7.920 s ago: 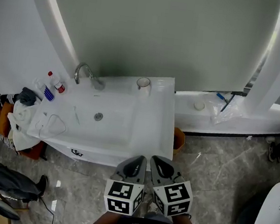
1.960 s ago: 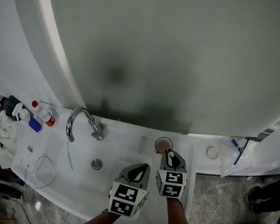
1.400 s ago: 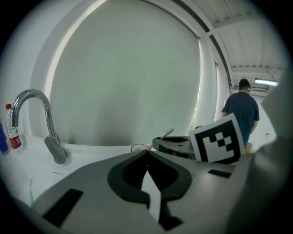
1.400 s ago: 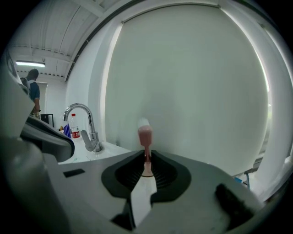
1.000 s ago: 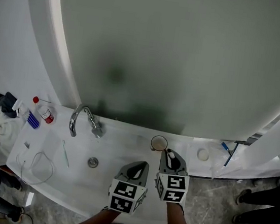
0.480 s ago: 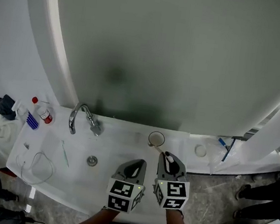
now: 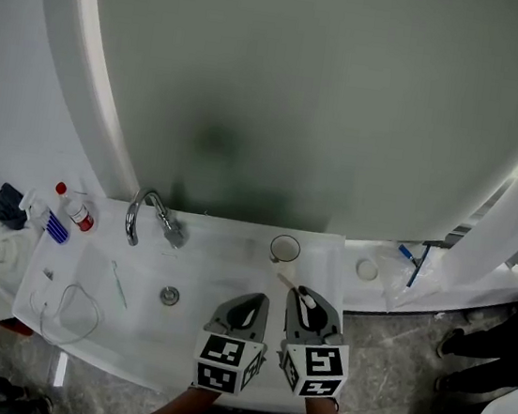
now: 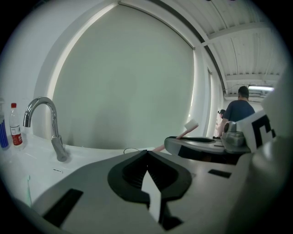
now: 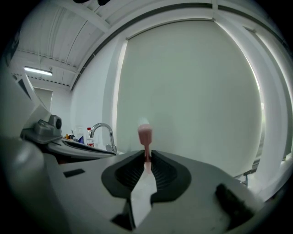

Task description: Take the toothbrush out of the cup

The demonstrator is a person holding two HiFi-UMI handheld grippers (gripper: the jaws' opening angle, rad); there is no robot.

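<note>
R gripper [image 9: 147, 154] jaws are nearly closed, clamped on the pink toothbrush [image 9: 145, 135] stem w/ the brush head sticking up past the tips. It's clear of the cup [image 7: 285, 248], which looks empty, centre of head view on the sink [image 7: 226, 244] back ledge, just above that gripper. L gripper [image 8: 146, 152] jaws are together w/ nothing between; basin at lower left holds a thin green stick [image 7: 117, 283] and a cable loop [image 7: 69, 305].

Washroom: white basin [image 7: 225, 246], chrome tap [image 7: 173, 232], big arched panel [image 7: 303, 84]
</note>
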